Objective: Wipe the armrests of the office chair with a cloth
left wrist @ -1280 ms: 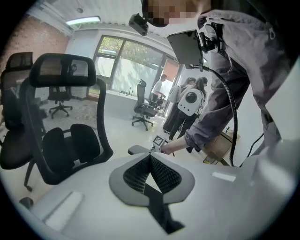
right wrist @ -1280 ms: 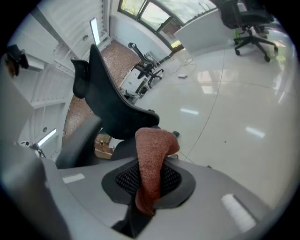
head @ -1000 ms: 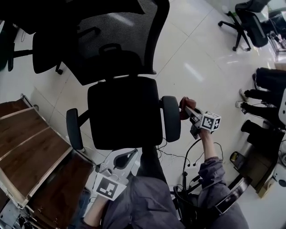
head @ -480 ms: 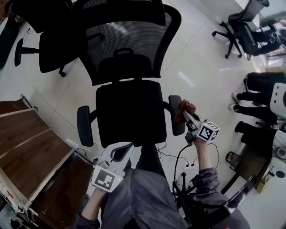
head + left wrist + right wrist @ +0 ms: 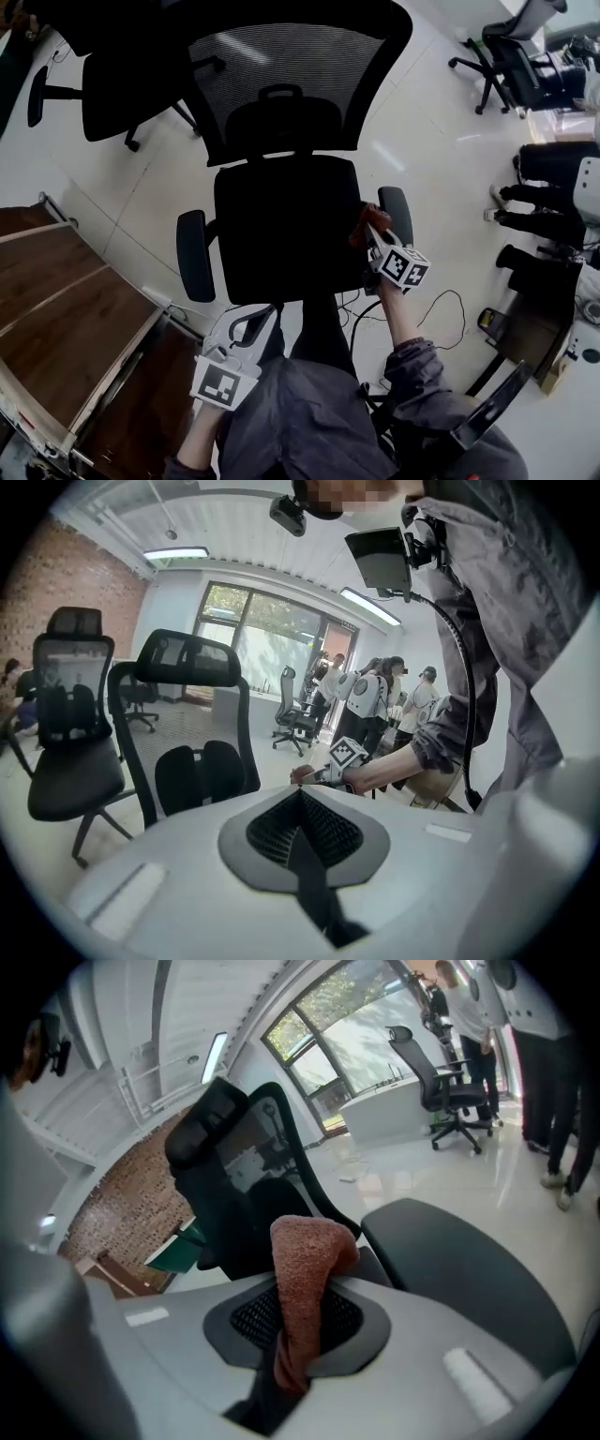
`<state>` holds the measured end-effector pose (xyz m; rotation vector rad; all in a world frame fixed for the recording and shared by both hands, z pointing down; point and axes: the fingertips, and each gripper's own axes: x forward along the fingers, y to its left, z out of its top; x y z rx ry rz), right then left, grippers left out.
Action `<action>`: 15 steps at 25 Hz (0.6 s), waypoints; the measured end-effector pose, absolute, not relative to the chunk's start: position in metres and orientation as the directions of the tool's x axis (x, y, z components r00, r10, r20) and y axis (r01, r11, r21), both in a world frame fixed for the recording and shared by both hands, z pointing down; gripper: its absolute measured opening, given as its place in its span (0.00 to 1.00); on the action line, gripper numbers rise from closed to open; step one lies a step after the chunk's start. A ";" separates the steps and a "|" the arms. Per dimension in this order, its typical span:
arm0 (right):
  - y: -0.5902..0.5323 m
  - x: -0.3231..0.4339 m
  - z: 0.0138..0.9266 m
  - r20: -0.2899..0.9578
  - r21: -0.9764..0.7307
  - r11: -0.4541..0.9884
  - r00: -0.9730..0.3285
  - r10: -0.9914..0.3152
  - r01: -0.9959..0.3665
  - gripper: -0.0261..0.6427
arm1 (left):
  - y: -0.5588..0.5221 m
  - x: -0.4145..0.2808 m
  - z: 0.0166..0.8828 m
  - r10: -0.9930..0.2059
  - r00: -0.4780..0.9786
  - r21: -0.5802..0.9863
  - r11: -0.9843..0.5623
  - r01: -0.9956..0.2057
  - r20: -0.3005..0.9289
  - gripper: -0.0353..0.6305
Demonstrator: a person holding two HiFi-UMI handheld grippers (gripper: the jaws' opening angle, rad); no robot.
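Note:
The black office chair's seat (image 5: 281, 225) fills the middle of the head view, under a mesh back (image 5: 281, 66). Its left armrest (image 5: 195, 255) is bare. My right gripper (image 5: 371, 234) is shut on a red-brown cloth (image 5: 360, 228), and the cloth lies at the inner edge of the right armrest (image 5: 397, 214), between it and the seat. In the right gripper view the cloth (image 5: 305, 1260) sticks up from the shut right gripper (image 5: 295, 1321), with the armrest pad (image 5: 459, 1269) just to its right. My left gripper (image 5: 258, 323) hangs shut and empty below the seat's front edge; the left gripper view shows its left gripper (image 5: 302, 803) pads meeting.
A wooden table (image 5: 66, 319) stands at the lower left. Other office chairs (image 5: 511, 56) stand at the far right and the upper left (image 5: 103, 84). People's legs (image 5: 553, 202) are at the right edge. Cables (image 5: 427, 323) trail on the tiled floor near my right arm.
My right gripper has carried the cloth from the outer side of the right armrest across to its inner side. The left gripper has risen a little towards the seat front.

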<state>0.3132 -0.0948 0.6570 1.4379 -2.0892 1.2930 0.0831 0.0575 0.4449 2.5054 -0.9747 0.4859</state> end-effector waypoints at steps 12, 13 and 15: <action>-0.081 0.339 0.811 0.865 -0.204 -0.159 -0.101 -0.491 -0.966 0.12 | 0.075 0.055 0.487 -0.540 0.676 0.302 -0.623 -0.722 0.502 0.08; -0.084 0.340 0.817 0.866 -0.203 -0.165 -0.099 -0.489 -0.965 0.12 | 0.075 0.055 0.491 -0.534 0.678 0.307 -0.624 -0.719 0.505 0.08; -0.088 0.342 0.826 0.868 -0.203 -0.173 -0.095 -0.488 -0.964 0.12 | 0.076 0.058 0.496 -0.518 0.687 0.310 -0.634 -0.708 0.510 0.08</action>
